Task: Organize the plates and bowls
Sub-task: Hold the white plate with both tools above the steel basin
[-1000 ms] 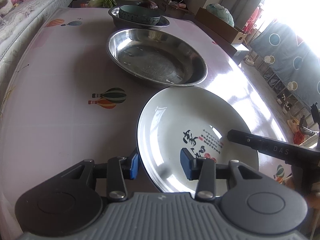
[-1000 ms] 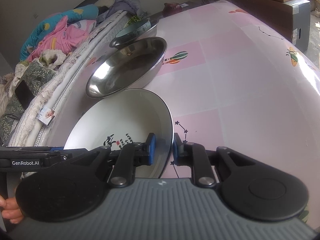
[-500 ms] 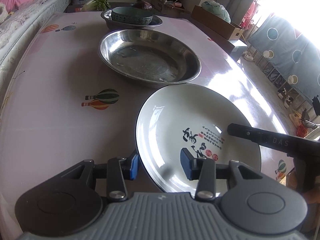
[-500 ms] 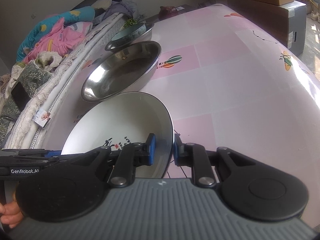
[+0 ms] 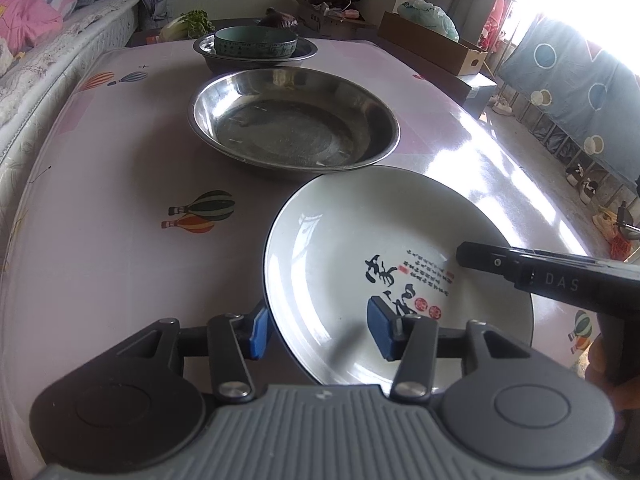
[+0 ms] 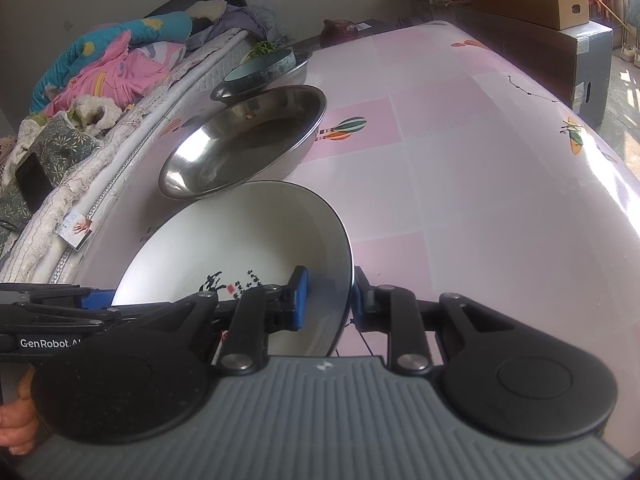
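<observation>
A: Now, item one: white plate [image 5: 380,248], dark rim, calligraphy print, tilted above the pink table [image 5: 100,208]. Far edge at 12 o'clock, just beside or over the rim of the steel basin [image 5: 294,128]; contact not discernible.

B: Grip, left gripper [image 5: 320,330]?

A: Jaws spread wide, straddling the plate's near-left rim: one blue pad outside at 9 o'clock, the other inside over the print. Pads not pressed to the rim; no firm hold visible.

B: Right gripper [image 6: 326,298]?

A: Narrow gap, closed onto the plate's rim at 3 o'clock of the plate; inner pad against the white face, outer pad behind the dark edge. Carrying the plate.

B: Item two?

A: Steel basin, wide, shallow, resting on the table at 12 o'clock from the plate.

B: Item three?

A: Green bowl [image 5: 256,42] nested in a smaller steel dish [image 5: 304,54], farther along at 12 o'clock, just behind the basin.

B: Surroundings?

A: Bedding [image 6: 100,76] heaped at 10 o'clock in the right wrist view; cardboard box [image 6: 528,2] at 1 o'clock.
</observation>
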Available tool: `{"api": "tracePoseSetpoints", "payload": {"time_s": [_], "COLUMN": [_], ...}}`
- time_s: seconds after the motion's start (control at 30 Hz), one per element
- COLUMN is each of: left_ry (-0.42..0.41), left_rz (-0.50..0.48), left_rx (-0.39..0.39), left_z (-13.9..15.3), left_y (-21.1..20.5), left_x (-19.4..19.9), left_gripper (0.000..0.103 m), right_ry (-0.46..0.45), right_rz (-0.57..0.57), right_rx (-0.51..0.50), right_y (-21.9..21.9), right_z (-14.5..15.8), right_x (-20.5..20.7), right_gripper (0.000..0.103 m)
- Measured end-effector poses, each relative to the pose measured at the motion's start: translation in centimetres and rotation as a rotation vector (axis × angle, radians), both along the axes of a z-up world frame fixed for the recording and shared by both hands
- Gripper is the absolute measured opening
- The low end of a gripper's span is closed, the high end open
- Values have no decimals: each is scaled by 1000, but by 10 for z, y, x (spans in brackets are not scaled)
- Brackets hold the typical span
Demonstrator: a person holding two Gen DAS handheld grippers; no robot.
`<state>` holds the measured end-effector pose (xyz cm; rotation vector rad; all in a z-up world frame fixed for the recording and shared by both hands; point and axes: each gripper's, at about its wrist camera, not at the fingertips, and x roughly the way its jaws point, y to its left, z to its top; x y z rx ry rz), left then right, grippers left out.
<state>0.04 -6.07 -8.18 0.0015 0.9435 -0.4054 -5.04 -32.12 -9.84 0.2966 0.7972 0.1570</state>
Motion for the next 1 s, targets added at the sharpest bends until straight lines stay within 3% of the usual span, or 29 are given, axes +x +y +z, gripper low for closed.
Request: {"api": "tracePoseSetpoints", "payload": {"time_s": [1.0], "left_ry": [4], "left_rz": [35], "left_rx": [1], "left_z": [9], "left_y": [-5], "left_x": [-5], "left_gripper": [50], "right_ry": [-34], "right_rz": [-14], "right_rx": [15], "right_y": [-4], "right_z": [8], "right_x": [-10], "right_gripper": [23]}}
